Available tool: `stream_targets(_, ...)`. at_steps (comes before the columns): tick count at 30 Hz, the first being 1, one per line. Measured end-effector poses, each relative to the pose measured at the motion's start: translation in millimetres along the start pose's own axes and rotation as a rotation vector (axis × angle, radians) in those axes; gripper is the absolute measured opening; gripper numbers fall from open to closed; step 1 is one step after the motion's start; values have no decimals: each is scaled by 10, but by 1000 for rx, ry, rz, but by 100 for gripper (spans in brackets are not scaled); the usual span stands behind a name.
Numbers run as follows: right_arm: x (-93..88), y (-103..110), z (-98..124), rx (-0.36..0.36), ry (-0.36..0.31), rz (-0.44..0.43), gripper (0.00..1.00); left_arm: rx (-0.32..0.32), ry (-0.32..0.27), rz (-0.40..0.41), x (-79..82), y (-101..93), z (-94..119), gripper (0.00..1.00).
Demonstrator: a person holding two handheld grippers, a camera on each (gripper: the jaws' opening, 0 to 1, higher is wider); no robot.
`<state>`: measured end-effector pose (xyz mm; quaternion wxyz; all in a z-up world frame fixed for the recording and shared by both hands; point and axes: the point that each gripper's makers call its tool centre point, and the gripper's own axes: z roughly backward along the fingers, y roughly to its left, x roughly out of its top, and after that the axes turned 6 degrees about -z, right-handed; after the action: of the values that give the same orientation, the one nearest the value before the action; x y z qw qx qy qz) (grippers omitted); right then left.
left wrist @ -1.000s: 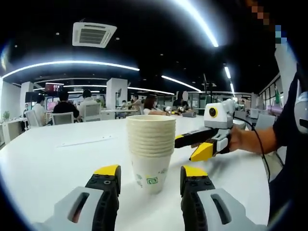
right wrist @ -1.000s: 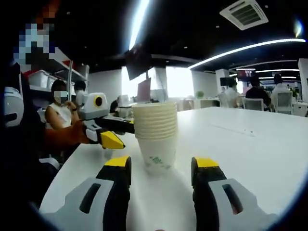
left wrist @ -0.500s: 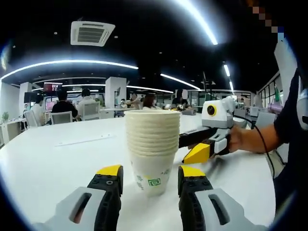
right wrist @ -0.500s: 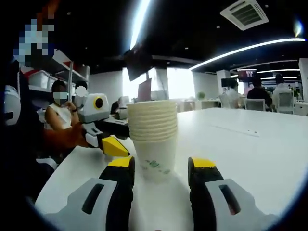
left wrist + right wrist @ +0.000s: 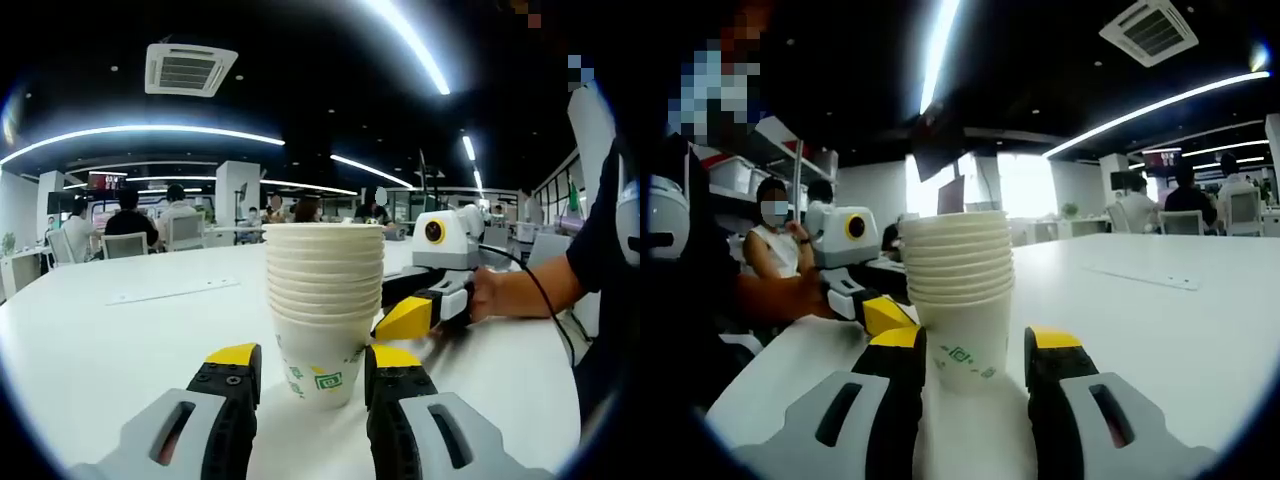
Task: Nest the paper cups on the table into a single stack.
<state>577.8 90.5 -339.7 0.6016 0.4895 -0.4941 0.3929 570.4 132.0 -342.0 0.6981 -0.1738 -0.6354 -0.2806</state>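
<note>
A single stack of several nested white paper cups with a green logo stands upright on the white table. In the left gripper view its base sits between the yellow tips of my left gripper, whose jaws stand open on either side. My right gripper reaches in from the right, held by a hand, its yellow tip close to the stack. In the right gripper view the cup stack rises just ahead of my open right gripper, and the left gripper comes in from the left beside it.
A flat paper sheet lies farther back on the table. The person holding the grippers is at the table's edge. Seated people and chairs are beyond the table's far side.
Both views have moved closer to the stack, so it looks larger and its base now sits between each pair of jaws. Both jaw gaps look slightly narrower. The stack itself has not moved.
</note>
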Motion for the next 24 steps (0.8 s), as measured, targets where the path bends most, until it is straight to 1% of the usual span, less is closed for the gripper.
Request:
stream_targets(5, 29, 10, 7, 21, -17, -12, 41, -10, -8, 3, 7, -13, 2, 43)
stream_targets(11, 79, -5, 10, 27, -46, -32, 41, -19, -37, 21, 56, -19, -10, 43)
stream_targets(16, 73, -3, -35, 35, -42, -23, 41, -15, -47, 34, 70, -2, -18, 43)
stream_targets(19, 58, -7, -39, 38, -35, -17, 36, -17, -51, 34, 69, -8, -24, 39)
stream_targets(21, 60, -3, -34, 41, -37, -15, 33, -18, -53, 35, 67, -20, -35, 39)
stream_targets(24, 62, -8, -29, 37, -40, -14, 33, -16, -58, 34, 69, -10, -51, 39)
